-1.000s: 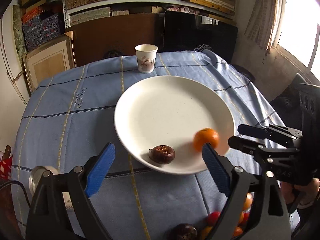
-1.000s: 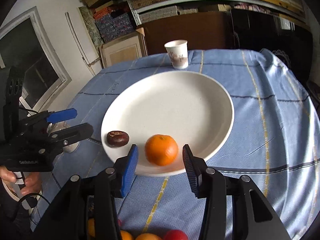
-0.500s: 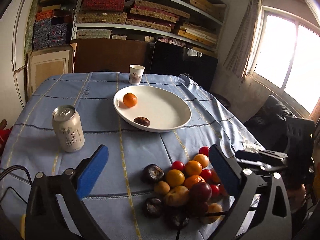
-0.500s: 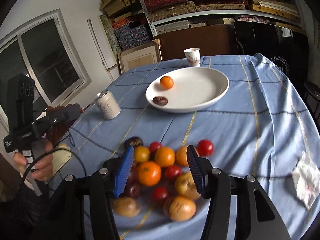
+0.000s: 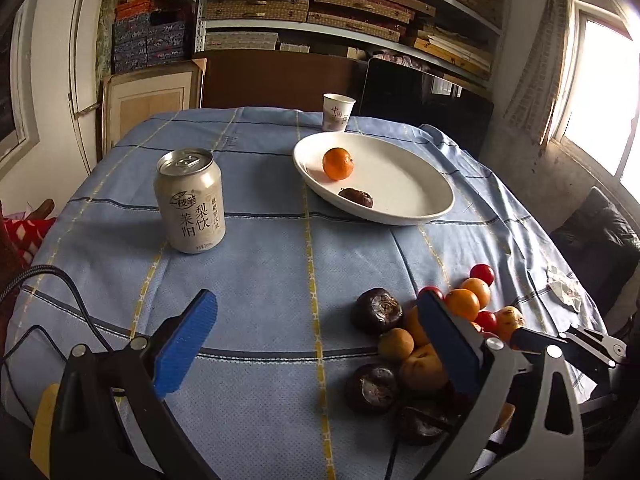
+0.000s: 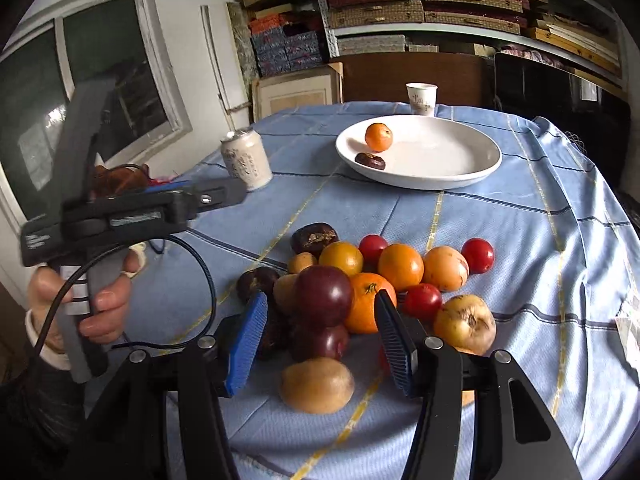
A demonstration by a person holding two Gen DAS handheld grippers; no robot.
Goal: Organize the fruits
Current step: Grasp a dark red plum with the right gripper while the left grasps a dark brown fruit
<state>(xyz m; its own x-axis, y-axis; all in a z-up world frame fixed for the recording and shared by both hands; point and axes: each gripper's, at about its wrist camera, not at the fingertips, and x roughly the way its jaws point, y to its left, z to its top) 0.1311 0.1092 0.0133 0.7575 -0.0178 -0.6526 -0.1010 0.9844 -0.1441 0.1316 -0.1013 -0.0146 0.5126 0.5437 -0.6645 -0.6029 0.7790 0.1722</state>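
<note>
Both tongs hover over the heap of fruit (image 6: 372,280) at the lower centre of the right wrist view, ready for the next pick. The left tongs (image 5: 316,344) stand fully apart and empty over bare blue cloth at the bottom of the left wrist view. The right tongs (image 6: 320,344) are partly apart, nothing clamped, framing a dark plum (image 6: 323,295). A clean pick likely means centring on one fruit at the heap's edge so its neighbours do not roll. The white plate (image 6: 460,176) sits in the upper centre of the worktop (image 6: 500,224), holding a mandarin (image 6: 378,136) and a dark fruit (image 6: 370,161). A second ago both tongs were at the plate, the mandarin rolling; now they are back at the heap, with a drink can (image 5: 189,200) in view.
</note>
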